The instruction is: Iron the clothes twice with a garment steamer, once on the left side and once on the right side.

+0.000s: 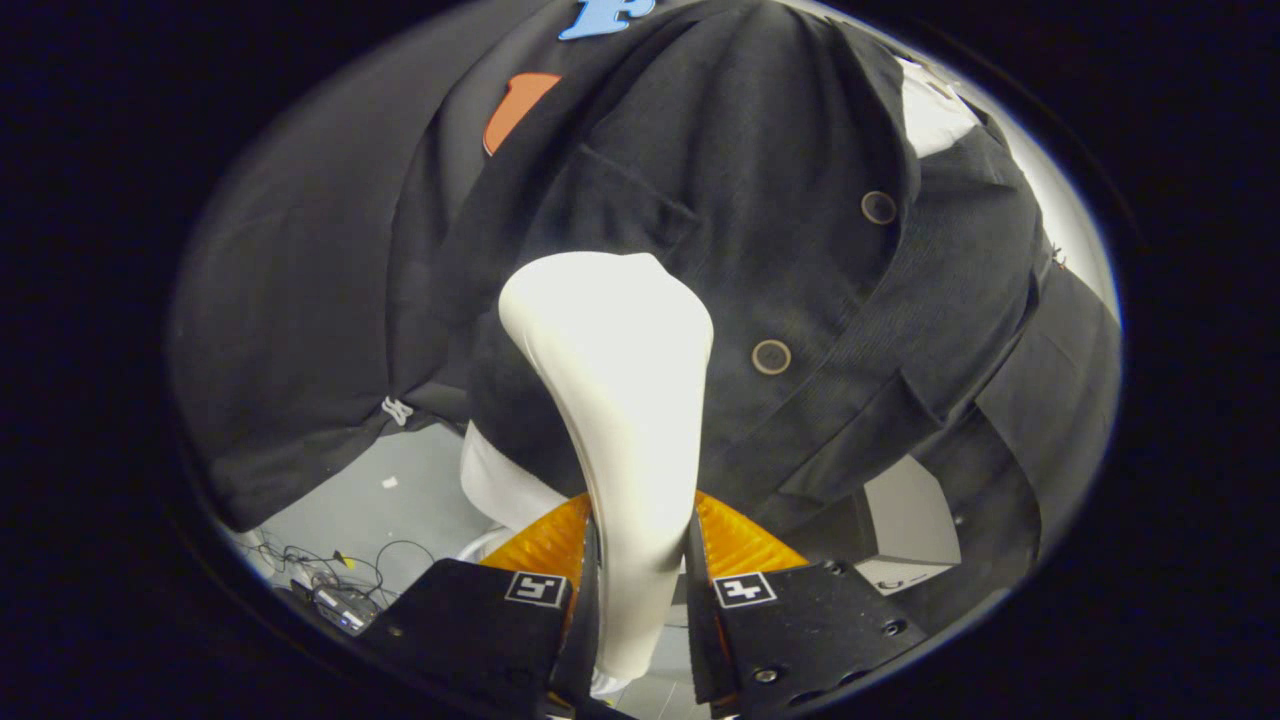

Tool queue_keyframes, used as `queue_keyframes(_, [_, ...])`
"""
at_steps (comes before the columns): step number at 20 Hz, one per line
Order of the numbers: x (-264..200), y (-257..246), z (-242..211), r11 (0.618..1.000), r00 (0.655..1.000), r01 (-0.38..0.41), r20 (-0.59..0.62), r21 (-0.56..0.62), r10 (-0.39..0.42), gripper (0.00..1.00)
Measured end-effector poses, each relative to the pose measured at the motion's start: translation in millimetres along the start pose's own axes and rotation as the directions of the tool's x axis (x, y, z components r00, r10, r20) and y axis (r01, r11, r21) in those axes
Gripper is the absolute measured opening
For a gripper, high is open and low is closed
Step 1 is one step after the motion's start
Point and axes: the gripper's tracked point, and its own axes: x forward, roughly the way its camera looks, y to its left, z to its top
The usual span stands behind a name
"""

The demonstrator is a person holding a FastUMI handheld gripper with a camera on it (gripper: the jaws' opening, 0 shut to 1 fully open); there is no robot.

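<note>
Gripper view puts your gripper (640, 585) at the bottom, both fingers clenched on the handle of the white steamer (615, 400), one pressing each side. The handle rises from between the fingers toward 12 o'clock and widens into the head, which lies against the dark jacket (800, 300) hanging just beyond.

From the steamer head, the two buttons (771, 357) sit at 3 o'clock and about 1 o'clock, along the front band that runs up toward the collar. A chest pocket flap (625, 195) lies straight above at 12 o'clock. A sleeve (300, 350) hangs away at 9 o'clock, with the pale floor (400, 500) and some loose cables (340, 585) down at 8 o'clock.

By my reading you are working the panel on the pocket side of the buttons, around the middle of its height; whether this is the first pass or the second I cannot tell.

To do this stroke well, keep the head flat to the cloth rather than tipped on one edge, and travel in one slow, straight line along the panel. Steer clear of the buttons and the pocket flap's edge, where the head could snag. Hold your squeeze even so the handle does not twist between the fingers.
</note>
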Motion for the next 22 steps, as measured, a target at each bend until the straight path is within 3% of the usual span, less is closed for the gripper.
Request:
queue_keyframes(14, [37.3, 41.6, -87.2, 0.997, 0.991, -0.069, -0.118, -0.045, 0.064, 0.4])
queue_keyframes(22, [14.1, 17.4, -85.4, 0.989, 0.989, -0.141, -0.041, 0.053, 0.143, 0.4])
